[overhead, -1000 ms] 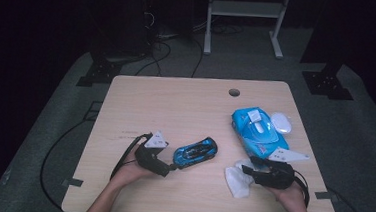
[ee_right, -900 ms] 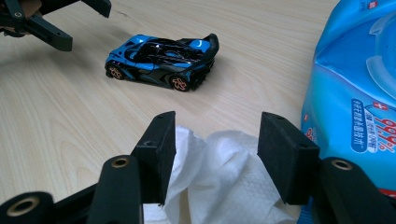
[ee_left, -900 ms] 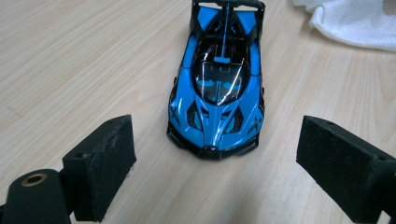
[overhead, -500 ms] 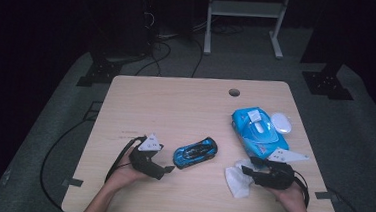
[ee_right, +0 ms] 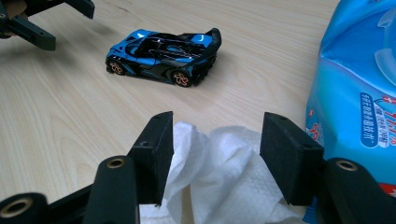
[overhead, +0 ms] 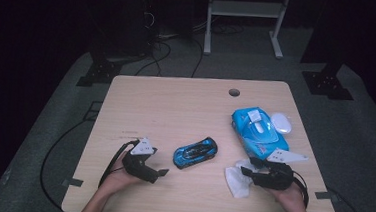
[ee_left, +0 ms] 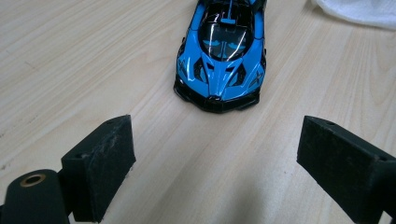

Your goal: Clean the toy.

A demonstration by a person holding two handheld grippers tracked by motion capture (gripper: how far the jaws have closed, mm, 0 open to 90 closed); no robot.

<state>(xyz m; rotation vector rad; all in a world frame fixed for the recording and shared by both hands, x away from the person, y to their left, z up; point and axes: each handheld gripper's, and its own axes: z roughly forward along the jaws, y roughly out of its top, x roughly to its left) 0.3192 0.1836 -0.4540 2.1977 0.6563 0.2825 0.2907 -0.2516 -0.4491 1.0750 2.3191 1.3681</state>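
- The blue toy car (overhead: 195, 153) stands on its wheels near the middle of the front half of the wooden counter (overhead: 176, 105), angled across it, touched by nothing
- The left tool (overhead: 158, 174) lies low over the counter just left of the car, its jaws spread wide with only bare wood between them; in the left gripper view the car's nose (ee_left: 219, 70) points at the gap, a little ahead of the pads
- The right tool (overhead: 244, 174) sits at the front right, its jaws apart and having just been opening, with a crumpled white wipe (ee_right: 219, 182) lying between the pads (ee_right: 156, 154); the wipe bulges up in the gap and brushes the pad seen on the left in the right gripper view
- A blue pack of wet wipes (overhead: 258, 131) lies just behind the right tool, and a small white oval thing (overhead: 282, 123) rests beside the pack's far side
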